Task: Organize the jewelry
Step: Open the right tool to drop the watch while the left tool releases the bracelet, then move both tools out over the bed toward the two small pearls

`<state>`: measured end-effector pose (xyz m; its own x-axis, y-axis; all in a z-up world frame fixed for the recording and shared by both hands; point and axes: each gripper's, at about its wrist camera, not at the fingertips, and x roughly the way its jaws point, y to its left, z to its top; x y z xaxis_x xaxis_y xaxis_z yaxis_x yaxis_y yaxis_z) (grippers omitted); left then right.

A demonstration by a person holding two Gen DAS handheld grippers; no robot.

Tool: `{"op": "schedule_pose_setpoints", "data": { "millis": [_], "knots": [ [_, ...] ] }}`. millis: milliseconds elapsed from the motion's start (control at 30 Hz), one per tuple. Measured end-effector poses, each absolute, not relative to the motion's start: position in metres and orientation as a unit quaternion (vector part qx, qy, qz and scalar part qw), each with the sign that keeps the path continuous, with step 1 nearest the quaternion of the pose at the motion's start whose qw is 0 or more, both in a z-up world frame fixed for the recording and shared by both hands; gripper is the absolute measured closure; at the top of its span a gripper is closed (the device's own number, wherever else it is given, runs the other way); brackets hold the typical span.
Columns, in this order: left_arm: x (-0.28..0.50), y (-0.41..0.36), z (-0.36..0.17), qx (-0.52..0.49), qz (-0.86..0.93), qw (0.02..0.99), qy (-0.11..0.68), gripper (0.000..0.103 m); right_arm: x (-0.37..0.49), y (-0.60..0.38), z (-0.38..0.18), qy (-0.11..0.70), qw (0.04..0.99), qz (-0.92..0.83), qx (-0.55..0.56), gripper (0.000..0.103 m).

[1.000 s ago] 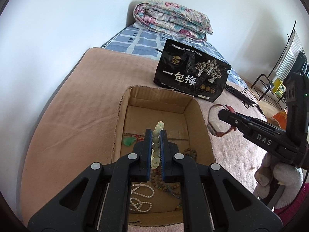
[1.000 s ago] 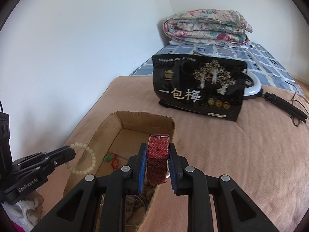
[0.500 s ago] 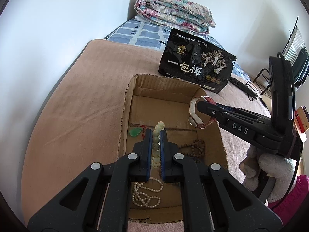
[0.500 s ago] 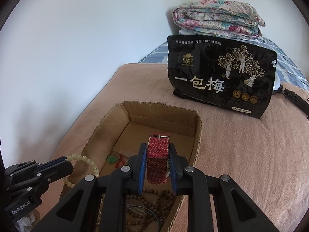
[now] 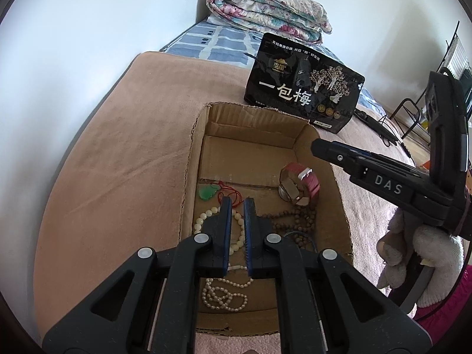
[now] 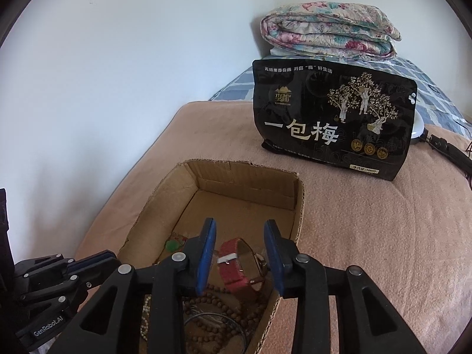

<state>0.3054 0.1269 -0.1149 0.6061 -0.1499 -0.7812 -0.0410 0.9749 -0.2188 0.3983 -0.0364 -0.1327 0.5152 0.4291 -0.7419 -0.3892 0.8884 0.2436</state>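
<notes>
An open cardboard box (image 5: 253, 109) (image 6: 236, 165) sits on the tan blanket. In it lies a red-strapped watch (image 5: 306, 181) (image 6: 233, 261). My right gripper (image 6: 240, 227) (image 5: 317, 147) hovers just above the watch with its jaws opening, and its pads are clear of it. My left gripper (image 5: 237, 203) (image 6: 113, 258) has its jaws nearly together over the box's near left. The pale bead bracelet (image 5: 202, 218) shows as a ring low in the box, partly hidden by the left finger. I cannot tell whether a bead is still pinched.
The box also holds a green pendant on red cord (image 5: 208, 193), brown prayer beads (image 5: 295, 215) and a pearl string (image 5: 224, 295). A black snack bag (image 6: 330, 121) stands behind the box, with a folded quilt (image 5: 265, 8) beyond. A gloved hand (image 5: 427, 253) holds the right gripper.
The right jaws have spread and the red watch has dropped from them into the box. The pale bracelet no longer sticks up between the left fingers and now shows lower in the box.
</notes>
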Motion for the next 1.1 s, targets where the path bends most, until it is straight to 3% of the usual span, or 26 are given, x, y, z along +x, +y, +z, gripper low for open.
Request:
{"op": "schedule_pose_setpoints", "data": {
  "millis": [400, 633, 700, 767, 1100],
  "knots": [
    [0.296, 0.117, -0.097, -0.111, -0.033, 0.898, 0.424, 0.098, 0.384, -0.061, -0.109, 0.419, 0.880, 0.224, 0.022, 0.068],
    [0.290, 0.092, -0.083, -0.108, -0.050, 0.904, 0.411, 0.097, 0.371, -0.090, -0.089, 0.408, 0.888, 0.210, 0.023, 0.061],
    [0.290, 0.083, -0.080, -0.106, -0.057, 0.905, 0.409, 0.093, 0.366, -0.100, -0.082, 0.405, 0.891, 0.205, 0.021, 0.058],
    [0.289, 0.074, -0.078, -0.106, -0.065, 0.905, 0.406, 0.076, 0.361, -0.111, -0.076, 0.402, 0.894, 0.198, 0.020, 0.054],
    [0.286, 0.016, -0.072, -0.084, -0.105, 0.905, 0.403, 0.076, 0.337, -0.172, -0.057, 0.398, 0.905, 0.149, 0.021, 0.040]
  ]
}}
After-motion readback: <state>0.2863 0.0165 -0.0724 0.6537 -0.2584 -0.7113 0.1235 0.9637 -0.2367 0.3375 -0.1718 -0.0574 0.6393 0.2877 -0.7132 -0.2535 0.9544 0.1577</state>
